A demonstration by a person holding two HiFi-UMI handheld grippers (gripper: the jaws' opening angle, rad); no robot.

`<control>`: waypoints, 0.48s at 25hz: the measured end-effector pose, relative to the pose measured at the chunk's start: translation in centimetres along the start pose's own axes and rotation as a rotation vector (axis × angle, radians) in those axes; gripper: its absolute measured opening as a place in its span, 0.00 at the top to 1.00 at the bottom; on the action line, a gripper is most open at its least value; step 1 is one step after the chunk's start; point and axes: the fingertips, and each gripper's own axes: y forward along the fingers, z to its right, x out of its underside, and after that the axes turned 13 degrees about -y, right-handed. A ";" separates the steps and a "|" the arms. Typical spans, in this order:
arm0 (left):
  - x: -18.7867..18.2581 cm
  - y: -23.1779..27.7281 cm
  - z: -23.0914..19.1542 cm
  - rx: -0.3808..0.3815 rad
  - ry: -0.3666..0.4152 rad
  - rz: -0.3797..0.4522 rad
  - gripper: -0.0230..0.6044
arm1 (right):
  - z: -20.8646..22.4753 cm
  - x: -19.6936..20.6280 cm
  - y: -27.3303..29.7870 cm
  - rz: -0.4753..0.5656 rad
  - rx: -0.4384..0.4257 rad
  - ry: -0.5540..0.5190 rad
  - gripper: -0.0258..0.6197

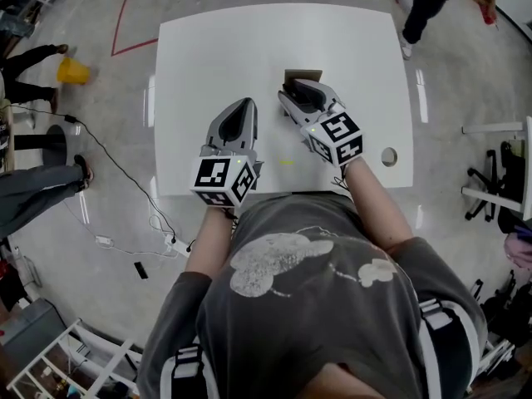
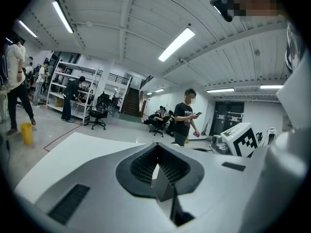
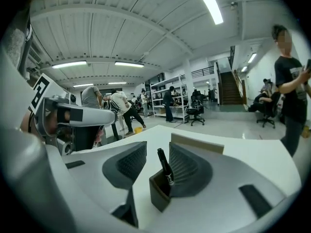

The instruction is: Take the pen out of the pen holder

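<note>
A dark brown pen holder (image 3: 158, 194) stands on the white table (image 1: 199, 56) with a black pen (image 3: 164, 165) leaning upright in it. In the right gripper view the holder and pen sit between the jaws of my right gripper (image 3: 156, 161). The jaws are open and the pads are clear of the pen. In the head view the right gripper (image 1: 304, 88) covers the holder. A tan block (image 1: 303, 75) lies just beyond it. My left gripper (image 1: 243, 108) hovers beside it to the left, shut and empty, with only a sliver of table between its pads (image 2: 167, 171).
A round hole (image 1: 389, 156) is in the table near its right front corner. Cables (image 1: 125, 214) and a yellow cone (image 1: 72, 71) lie on the floor to the left. A person (image 1: 424, 7) stands past the far right corner, others on the left.
</note>
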 end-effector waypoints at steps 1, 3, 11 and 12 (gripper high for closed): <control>0.0 0.1 -0.2 -0.004 -0.001 -0.002 0.95 | 0.0 0.1 0.4 -0.015 -0.005 -0.009 0.77; 0.0 0.3 -0.5 -0.010 -0.004 -0.006 0.95 | -0.2 0.4 1.0 -0.040 -0.012 -0.018 0.77; 0.6 0.7 -0.6 -0.016 -0.012 -0.020 0.95 | 0.0 1.5 1.5 -0.110 0.002 -0.040 0.77; 0.6 0.7 -0.6 -0.015 -0.013 -0.020 0.95 | 0.0 1.6 1.6 -0.119 0.001 -0.044 0.77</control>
